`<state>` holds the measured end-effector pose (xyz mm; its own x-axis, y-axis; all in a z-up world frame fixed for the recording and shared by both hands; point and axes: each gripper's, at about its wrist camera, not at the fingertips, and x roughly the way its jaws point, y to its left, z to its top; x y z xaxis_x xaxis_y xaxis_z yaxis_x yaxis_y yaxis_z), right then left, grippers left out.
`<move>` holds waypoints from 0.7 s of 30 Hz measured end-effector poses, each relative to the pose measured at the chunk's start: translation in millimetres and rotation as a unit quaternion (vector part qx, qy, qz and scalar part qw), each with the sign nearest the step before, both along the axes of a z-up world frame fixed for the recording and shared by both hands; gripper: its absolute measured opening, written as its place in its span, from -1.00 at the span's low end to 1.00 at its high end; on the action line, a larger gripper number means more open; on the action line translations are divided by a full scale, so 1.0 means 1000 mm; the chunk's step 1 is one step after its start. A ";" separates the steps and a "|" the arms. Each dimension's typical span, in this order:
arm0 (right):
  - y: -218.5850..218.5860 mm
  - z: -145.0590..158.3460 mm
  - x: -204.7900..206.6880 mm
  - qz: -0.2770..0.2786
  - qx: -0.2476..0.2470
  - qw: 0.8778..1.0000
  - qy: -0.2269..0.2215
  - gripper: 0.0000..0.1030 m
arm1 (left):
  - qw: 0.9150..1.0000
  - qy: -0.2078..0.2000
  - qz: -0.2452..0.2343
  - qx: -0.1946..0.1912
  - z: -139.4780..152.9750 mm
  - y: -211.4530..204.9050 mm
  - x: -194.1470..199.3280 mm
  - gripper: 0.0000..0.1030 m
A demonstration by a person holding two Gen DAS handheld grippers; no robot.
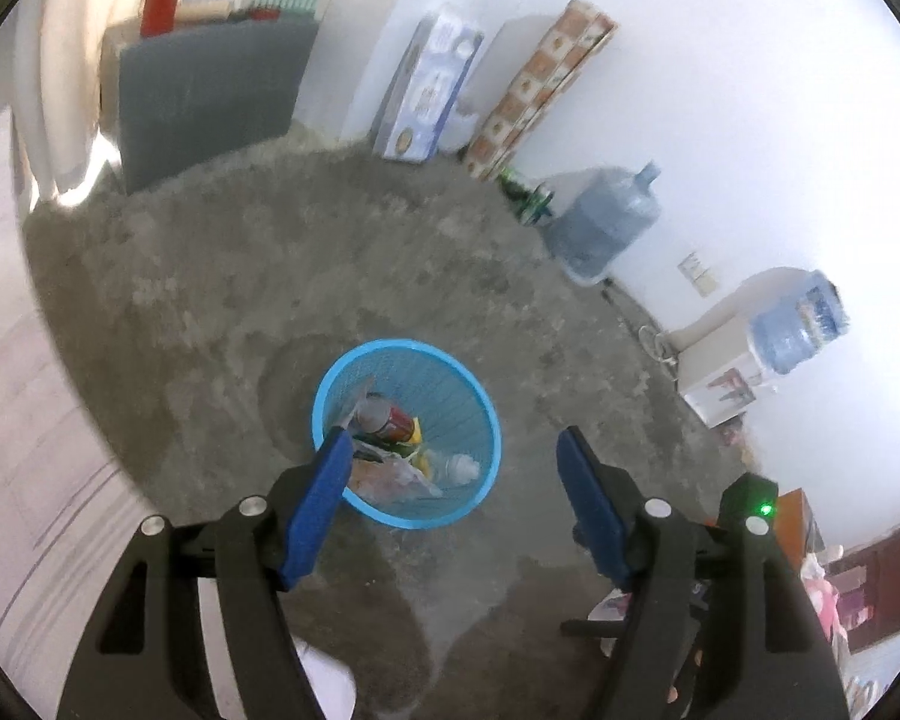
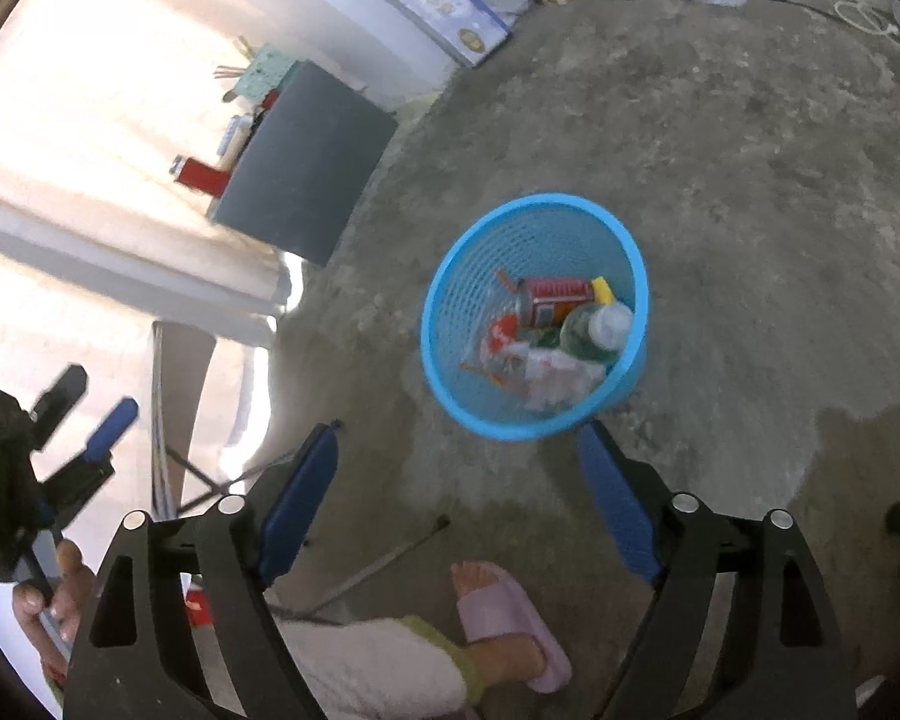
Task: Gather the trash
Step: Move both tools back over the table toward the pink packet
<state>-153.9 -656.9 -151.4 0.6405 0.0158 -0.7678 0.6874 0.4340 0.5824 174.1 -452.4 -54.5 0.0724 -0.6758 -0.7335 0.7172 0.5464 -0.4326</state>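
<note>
left hand-held gripper: jaws apart, nothing between, angled down at floor | blue basket: on floor just ahead of and below both sets of fingertips, trash gathered inside – can, bottle, wrappers – likely placed centrally for drops | right hand-held gripper: jaws apart, empty, tilted down.
</note>
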 end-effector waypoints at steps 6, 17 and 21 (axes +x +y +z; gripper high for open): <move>0.039 0.026 -0.003 0.028 -0.029 0.999 0.001 0.63 | 1.000 -0.019 0.005 -0.025 0.021 0.061 -0.019 0.41; 0.097 0.076 0.039 0.117 -0.077 0.990 -0.030 0.78 | 0.989 -0.032 0.129 -0.061 0.024 0.248 -0.028 0.46; 0.127 0.085 0.068 0.170 -0.082 0.981 -0.038 0.79 | 0.973 -0.048 0.213 -0.069 0.023 0.326 -0.028 0.47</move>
<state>-85.8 -529.8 -66.0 0.6748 0.1186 -0.7284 0.4448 0.7221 0.5298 146.0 -126.5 -31.7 0.4313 -0.6608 -0.6142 0.4789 0.7447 -0.4649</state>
